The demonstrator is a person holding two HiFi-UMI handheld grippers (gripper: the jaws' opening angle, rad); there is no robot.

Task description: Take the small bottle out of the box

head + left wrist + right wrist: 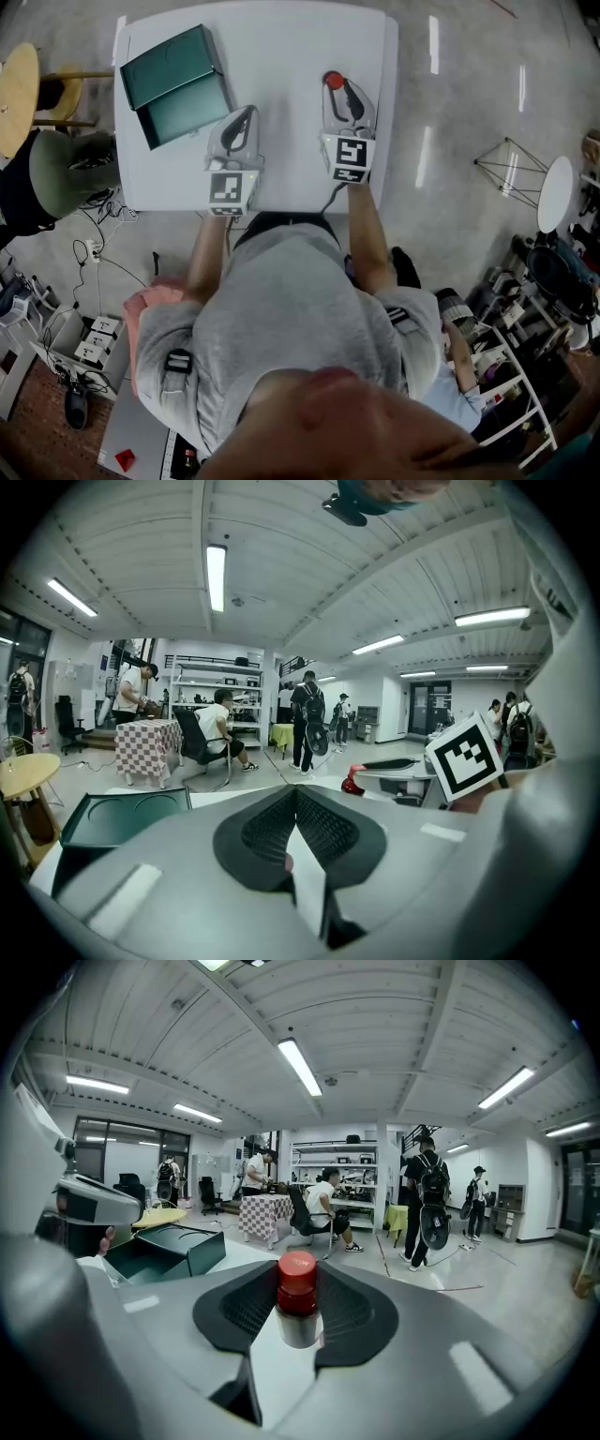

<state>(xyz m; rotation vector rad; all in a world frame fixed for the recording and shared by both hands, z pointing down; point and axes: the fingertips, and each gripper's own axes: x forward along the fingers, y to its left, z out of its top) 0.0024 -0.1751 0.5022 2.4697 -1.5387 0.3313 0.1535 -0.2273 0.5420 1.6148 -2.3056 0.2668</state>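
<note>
Two grippers are over the white table [291,47]. The right gripper [299,1288] is clamped on the small bottle [333,80], red cap up, pads pressing its sides. The bottle is already out of the green box [173,84], well to the right of it and toward the table's far edge. No view shows whether its base rests on the table. The left gripper [295,794] has its jaws closed together with nothing between them. It sits near the front edge, between the box and the right gripper.

Risks, as judged:
- The grip sits on a narrow, smooth body below the cap, so a tilt of the wrist could let the bottle slip or swing.
- Releasing before the base is flat on the table could topple it, and it may roll off the far edge close by.
- The box lies open with its lid back, so a careless sweep left could knock it.

Surface: plain white top, bare apart from the box.

Room: large workshop with a pale glossy floor [450,112], strip lights overhead, shelves, a checked tablecloth, and several people standing or seated well away
</note>
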